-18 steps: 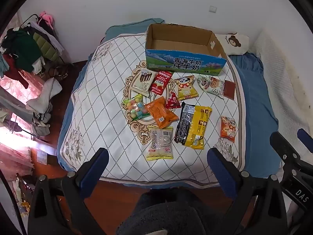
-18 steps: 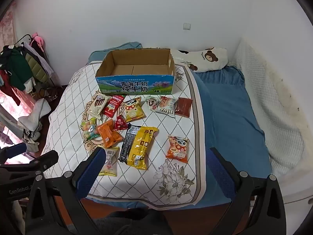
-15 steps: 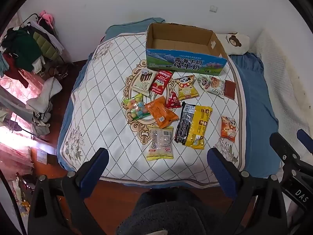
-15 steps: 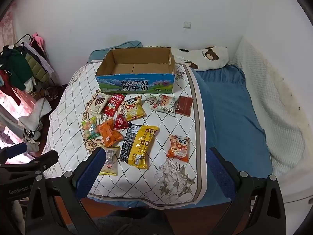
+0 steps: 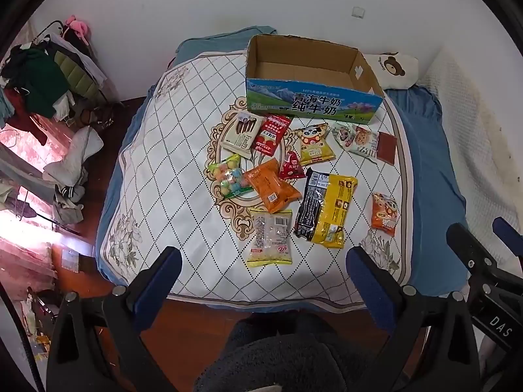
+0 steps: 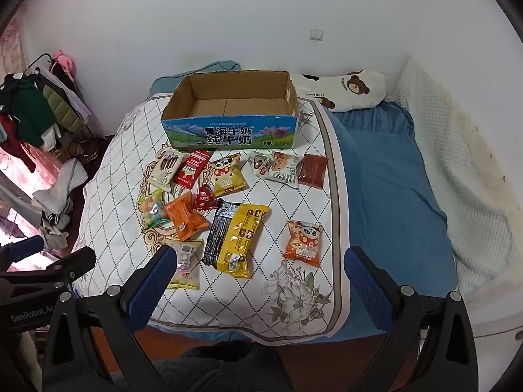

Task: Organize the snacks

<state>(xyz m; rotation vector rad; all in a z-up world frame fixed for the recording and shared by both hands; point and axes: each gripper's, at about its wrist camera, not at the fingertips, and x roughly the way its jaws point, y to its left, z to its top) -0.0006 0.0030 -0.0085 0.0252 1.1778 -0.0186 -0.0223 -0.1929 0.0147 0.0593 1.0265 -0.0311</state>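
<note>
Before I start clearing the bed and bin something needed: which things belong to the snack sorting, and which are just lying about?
Belongs to the job:
- cardboard box, empty
- snack packets scattered on the quilt

Just lying about:
- bear pillow
- clothes rack
- blue sheet

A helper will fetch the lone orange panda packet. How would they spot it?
Start at the cardboard box on the quilt. Come toward the near right corner: the orange panda packet lies alone there, right of the yellow-and-black packet, touching nothing.
</note>
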